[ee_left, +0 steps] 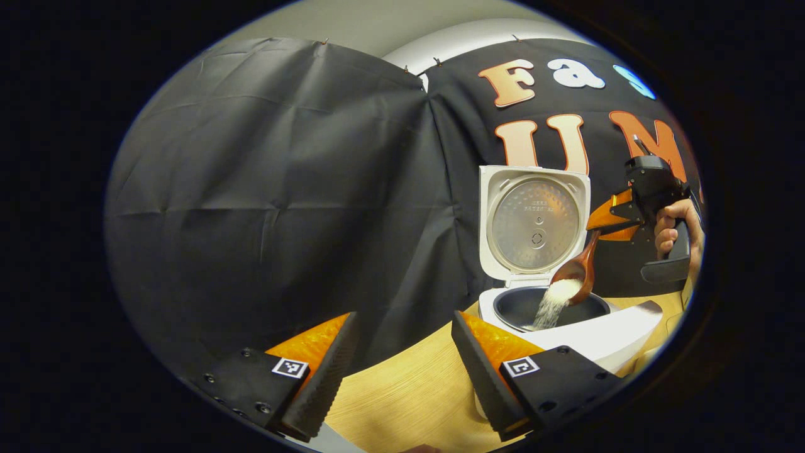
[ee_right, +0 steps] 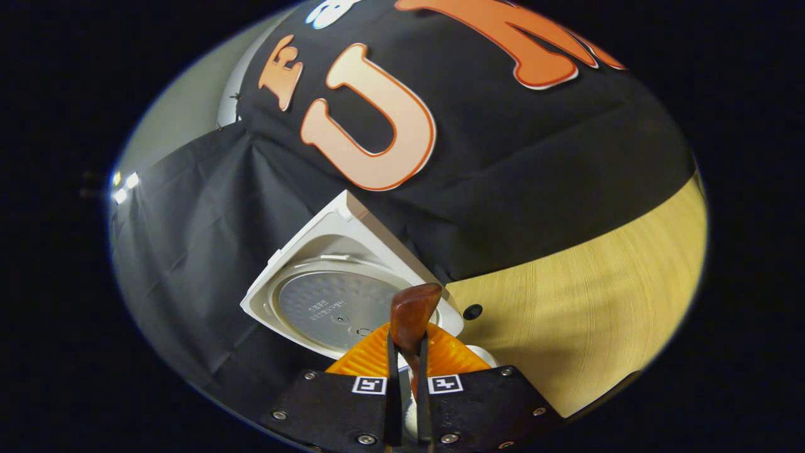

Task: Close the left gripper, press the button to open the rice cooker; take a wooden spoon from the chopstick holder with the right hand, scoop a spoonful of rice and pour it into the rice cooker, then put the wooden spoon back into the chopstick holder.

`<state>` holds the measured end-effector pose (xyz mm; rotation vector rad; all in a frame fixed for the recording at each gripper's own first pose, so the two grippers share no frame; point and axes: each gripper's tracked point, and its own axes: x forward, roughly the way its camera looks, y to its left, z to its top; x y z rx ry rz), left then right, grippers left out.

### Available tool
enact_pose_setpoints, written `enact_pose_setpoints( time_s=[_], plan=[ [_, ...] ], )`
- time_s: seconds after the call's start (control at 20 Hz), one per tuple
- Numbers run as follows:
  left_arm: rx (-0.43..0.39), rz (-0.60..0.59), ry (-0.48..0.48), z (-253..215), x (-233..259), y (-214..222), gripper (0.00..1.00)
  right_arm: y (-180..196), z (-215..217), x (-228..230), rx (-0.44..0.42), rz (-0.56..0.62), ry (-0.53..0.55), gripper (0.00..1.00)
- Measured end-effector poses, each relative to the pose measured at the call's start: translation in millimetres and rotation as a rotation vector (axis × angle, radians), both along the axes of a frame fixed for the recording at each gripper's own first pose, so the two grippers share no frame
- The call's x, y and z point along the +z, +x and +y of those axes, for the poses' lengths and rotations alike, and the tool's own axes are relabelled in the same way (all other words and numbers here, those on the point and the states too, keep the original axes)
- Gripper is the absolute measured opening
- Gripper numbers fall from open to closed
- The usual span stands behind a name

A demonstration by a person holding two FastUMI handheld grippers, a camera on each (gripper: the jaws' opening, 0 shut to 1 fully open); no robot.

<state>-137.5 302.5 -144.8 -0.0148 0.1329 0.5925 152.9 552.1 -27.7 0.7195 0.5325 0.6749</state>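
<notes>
The white rice cooker point(ee_left: 604, 333) stands on the table with its lid point(ee_left: 533, 220) raised upright. Over its dark inner pot tilts the wooden spoon point(ee_left: 578, 267), and white rice point(ee_left: 553, 302) streams from the bowl into the pot. My right gripper point(ee_left: 619, 224), held by a hand point(ee_left: 673, 233), is shut on the spoon's handle. In the right gripper view the spoon point(ee_right: 412, 314) sticks out between my right gripper point(ee_right: 407, 352) fingers, with the lid point(ee_right: 339, 296) behind it. My left gripper point(ee_left: 402, 371) hangs open to the cooker's left, holding nothing.
The wooden table point(ee_left: 409, 396) runs under my left gripper and shows again as the table point(ee_right: 597, 302) in the right gripper view. The black cloth wall point(ee_left: 283, 189) closes off the back.
</notes>
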Motion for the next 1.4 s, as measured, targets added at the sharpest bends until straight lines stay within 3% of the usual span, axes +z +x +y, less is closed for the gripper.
enact_pose_setpoints(
  time_s=[0.25,0.85,1.25,1.4],
  plan=[
    [0.004,-0.009,0.009,-0.1,5.4,-0.9,0.96,-1.5,3.6,3.7,0.024,-0.061,-0.037,0.09],
    [-0.01,-0.007,0.031,-6.0,17.3,1.7,0.94,-9.0,-3.8,34.4,0.06,-0.356,-0.133,0.09],
    [-0.015,-0.013,0.036,-14.4,26.7,-3.3,0.94,-41.7,18.8,73.4,0.137,-0.459,-0.069,0.09],
    [-0.01,-0.011,0.04,-13.9,28.3,-2.8,0.96,-63.7,33.5,91.9,0.175,-0.561,-0.07,0.09]
  ],
)
